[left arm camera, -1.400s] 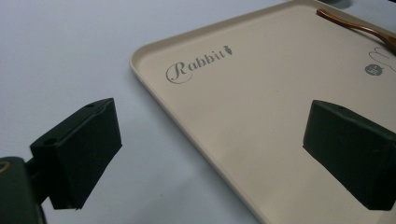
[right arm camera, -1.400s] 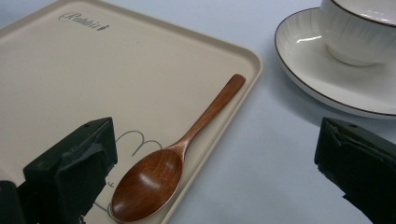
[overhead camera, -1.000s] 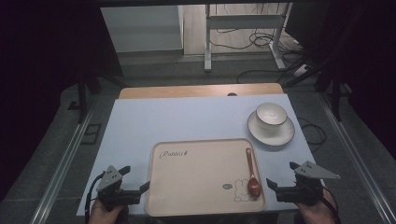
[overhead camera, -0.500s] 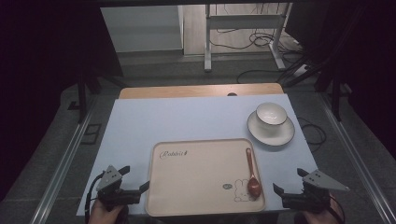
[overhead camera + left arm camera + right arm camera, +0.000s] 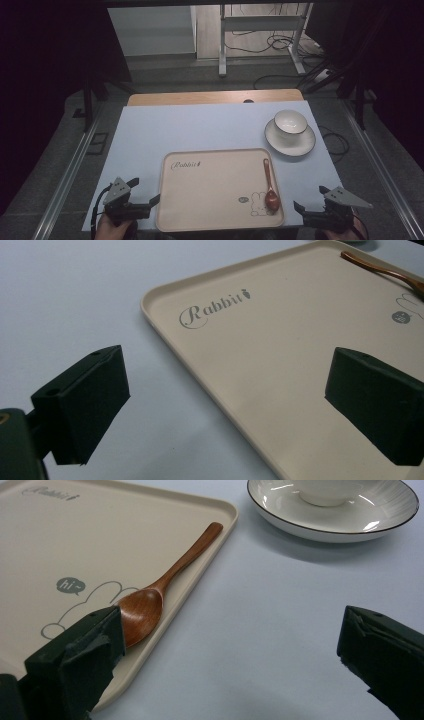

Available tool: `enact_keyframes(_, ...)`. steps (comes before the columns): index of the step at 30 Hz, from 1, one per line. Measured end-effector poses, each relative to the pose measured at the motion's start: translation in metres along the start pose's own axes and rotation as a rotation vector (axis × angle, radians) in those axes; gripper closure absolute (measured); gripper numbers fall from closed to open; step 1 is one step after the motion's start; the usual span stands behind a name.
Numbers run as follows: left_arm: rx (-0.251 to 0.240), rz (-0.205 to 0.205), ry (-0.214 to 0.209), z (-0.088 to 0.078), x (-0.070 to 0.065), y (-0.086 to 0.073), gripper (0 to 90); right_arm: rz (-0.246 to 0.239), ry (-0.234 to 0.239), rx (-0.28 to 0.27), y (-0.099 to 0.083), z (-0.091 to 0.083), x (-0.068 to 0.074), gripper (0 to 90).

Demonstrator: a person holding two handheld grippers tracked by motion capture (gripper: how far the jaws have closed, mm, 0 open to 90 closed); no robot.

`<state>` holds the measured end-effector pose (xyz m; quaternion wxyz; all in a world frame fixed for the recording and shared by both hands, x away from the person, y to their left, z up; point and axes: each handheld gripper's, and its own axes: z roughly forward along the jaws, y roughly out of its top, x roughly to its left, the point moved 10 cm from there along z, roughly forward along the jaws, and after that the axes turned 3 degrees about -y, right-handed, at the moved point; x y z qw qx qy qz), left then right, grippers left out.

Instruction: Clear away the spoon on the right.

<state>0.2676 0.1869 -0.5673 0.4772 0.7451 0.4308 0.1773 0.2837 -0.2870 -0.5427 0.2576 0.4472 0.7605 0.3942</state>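
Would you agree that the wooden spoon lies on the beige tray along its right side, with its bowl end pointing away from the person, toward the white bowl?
Not quite. The wooden spoon does lie on the beige tray along its right side, but its bowl end points toward the person; the handle points toward the white bowl. The high view shows this.
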Motion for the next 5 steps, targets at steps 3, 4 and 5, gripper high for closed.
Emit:
enact_keyframes(3, -0.002, 0.001, -0.001, 0.0000, -0.0003, 0.0004, 3.8, -0.025, -0.007, 0.011, -0.0009, 0.0016, 0.0019, 0.0)
enact_keyframes(4, -0.001, 0.003, 0.000, 0.0001, -0.0004, 0.0003, 3.8, -0.028, -0.010, 0.015, -0.0012, 0.0019, 0.0019, 0.0)
enact_keyframes(5, 0.001, 0.003, 0.001, 0.0003, -0.0003, 0.0002, 3.8, -0.028, -0.010, 0.017, -0.0014, 0.0023, 0.0019, 0.0)
